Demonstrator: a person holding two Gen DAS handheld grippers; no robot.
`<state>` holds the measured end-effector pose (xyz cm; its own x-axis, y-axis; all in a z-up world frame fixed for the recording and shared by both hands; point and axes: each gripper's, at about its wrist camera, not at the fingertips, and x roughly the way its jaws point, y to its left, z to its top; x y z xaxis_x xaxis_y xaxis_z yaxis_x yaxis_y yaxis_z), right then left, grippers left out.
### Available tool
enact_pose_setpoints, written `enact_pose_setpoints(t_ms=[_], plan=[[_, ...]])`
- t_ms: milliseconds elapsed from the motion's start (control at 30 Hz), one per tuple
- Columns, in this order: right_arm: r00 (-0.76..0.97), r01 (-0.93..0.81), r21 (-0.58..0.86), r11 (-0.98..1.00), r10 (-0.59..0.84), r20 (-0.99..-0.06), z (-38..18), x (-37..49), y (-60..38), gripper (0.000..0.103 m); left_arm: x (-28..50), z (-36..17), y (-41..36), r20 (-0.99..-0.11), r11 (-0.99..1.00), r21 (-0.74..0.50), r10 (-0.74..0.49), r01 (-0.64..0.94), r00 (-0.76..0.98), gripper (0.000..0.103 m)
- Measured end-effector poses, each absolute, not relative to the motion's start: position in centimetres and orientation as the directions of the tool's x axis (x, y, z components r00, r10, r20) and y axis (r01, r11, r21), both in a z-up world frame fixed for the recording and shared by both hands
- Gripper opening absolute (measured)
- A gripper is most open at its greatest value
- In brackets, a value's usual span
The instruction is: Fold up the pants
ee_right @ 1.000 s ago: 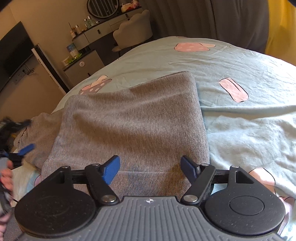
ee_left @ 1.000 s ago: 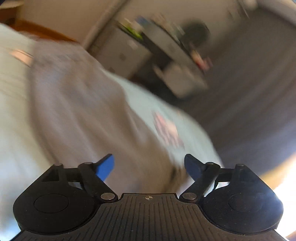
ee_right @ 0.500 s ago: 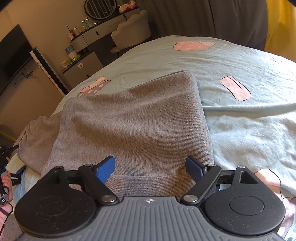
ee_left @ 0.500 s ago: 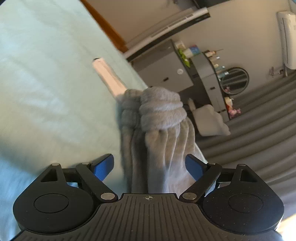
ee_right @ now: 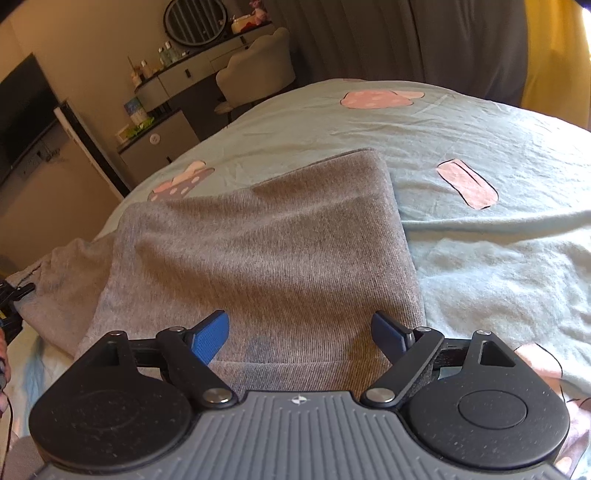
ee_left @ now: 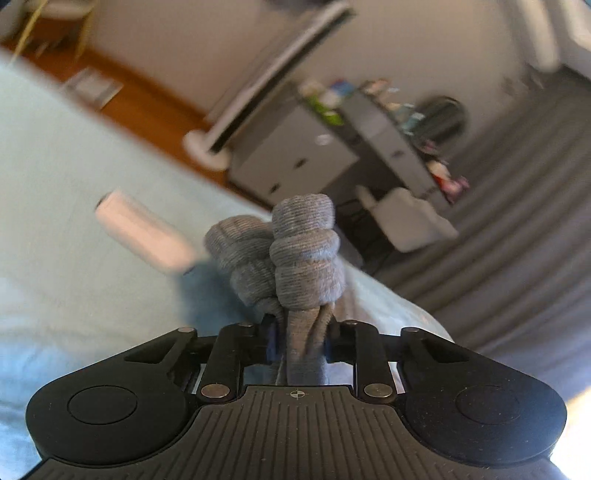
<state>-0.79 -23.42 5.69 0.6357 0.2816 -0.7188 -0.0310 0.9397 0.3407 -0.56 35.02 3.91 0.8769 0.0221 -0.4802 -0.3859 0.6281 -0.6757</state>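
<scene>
Grey knit pants (ee_right: 266,251) lie folded on the pale blue bed sheet (ee_right: 480,122), with one end trailing off to the left. My right gripper (ee_right: 301,334) hovers open over their near edge, nothing between its blue pads. In the left wrist view the gathered, ribbed end of the pants (ee_left: 306,251) bulges out in front of my left gripper (ee_left: 300,345). Its jaws are closing, and the bunched fabric is pinched between the pads.
The sheet carries pink mushroom prints (ee_right: 376,99). Past the bed's far left edge stand a grey cabinet (ee_right: 162,144), a dressing table with a round mirror (ee_right: 195,18) and a pale chair (ee_right: 258,74). Dark curtains (ee_right: 406,37) hang behind. A hand (ee_right: 3,354) shows at the left edge.
My left gripper swept across the bed to the bunched end of the pants and went from wide open to pinching it. The right gripper stayed where it was, still open.
</scene>
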Motion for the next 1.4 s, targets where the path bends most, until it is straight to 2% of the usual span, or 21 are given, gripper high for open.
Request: enact_pose_setpoints(t_ms=[133, 233, 400, 467, 500, 533, 633, 733, 833, 933, 1033, 1200, 1400], plan=[[0.657, -0.013, 0.371, 0.929, 0.288, -0.697, 6.0, -1.1, -24.2, 0.085, -0.2, 9.5, 30.0, -0.418, 0.785, -0.575, -0.038, -0.232, 0.908, 0.020], [0.676, 0.002, 0.395, 0.918, 0.290, -0.677, 6.3, -1.5, -24.8, 0.085, 0.4, 13.5, 23.6, -0.383, 0.899, -0.434, -0.129, -0.055, 0.915, 0.020], [0.711, 0.013, 0.450, 0.893, 0.308, -0.632, 6.9, -2.4, -26.0, 0.085, 0.6, 14.9, 12.2, -0.415, 0.925, -0.326, -0.324, 0.193, 0.851, 0.021], [0.718, 0.003, 0.467, 0.884, 0.323, -0.616, 7.1, -2.7, -26.3, 0.085, 0.7, 13.2, 8.2, -0.472, 0.919, -0.314, -0.370, 0.240, 0.800, 0.025], [0.720, -0.003, 0.467, 0.884, 0.326, -0.612, 7.2, -2.9, -26.3, 0.085, 1.1, 12.1, 6.4, -0.516, 0.911, -0.326, -0.395, 0.252, 0.760, 0.039], [0.721, -0.010, 0.466, 0.885, 0.329, -0.610, 7.3, -3.0, -26.2, 0.085, 1.3, 11.0, 4.9, -0.564, 0.903, -0.343, -0.420, 0.261, 0.711, 0.058], [0.717, -0.039, 0.461, 0.886, 0.346, -0.605, 7.6, -3.2, -25.9, 0.085, 0.7, 8.9, 2.4, -0.612, 0.876, -0.388, -0.477, 0.287, 0.631, 0.065], [0.707, -0.063, 0.467, 0.882, 0.370, -0.603, 7.7, -3.2, -25.7, 0.085, -1.1, 8.4, 3.0, -0.609, 0.888, -0.402, -0.443, 0.225, 0.658, 0.081], [0.685, -0.068, 0.502, 0.862, 0.406, -0.605, 7.6, -2.8, -25.6, 0.085, -2.3, 8.2, 5.3, -0.622, 0.928, -0.364, -0.304, 0.078, 0.721, 0.087], [0.643, -0.063, 0.589, 0.806, 0.484, -0.593, 6.9, -1.6, -25.1, 0.086, -2.8, 7.4, 7.6, -0.644, 0.946, -0.313, -0.143, -0.088, 0.752, 0.088], [0.588, -0.036, 0.649, 0.760, 0.541, -0.601, 5.8, 0.0, -23.8, 0.086, -2.8, 6.3, 8.6, -0.675, 0.936, -0.293, -0.058, -0.195, 0.735, 0.088], [0.545, -0.014, 0.680, 0.733, 0.576, -0.610, 4.8, 2.8, -21.9, 0.086, -2.4, 5.0, 8.7, -0.725, 0.931, -0.269, -0.026, -0.248, 0.688, 0.088], [0.500, 0.083, 0.755, 0.650, 0.628, -0.596, 2.3, 5.6, -21.7, 0.087, -2.6, 3.6, 10.2, -0.768, 0.886, -0.328, -0.048, -0.328, 0.639, 0.086]])
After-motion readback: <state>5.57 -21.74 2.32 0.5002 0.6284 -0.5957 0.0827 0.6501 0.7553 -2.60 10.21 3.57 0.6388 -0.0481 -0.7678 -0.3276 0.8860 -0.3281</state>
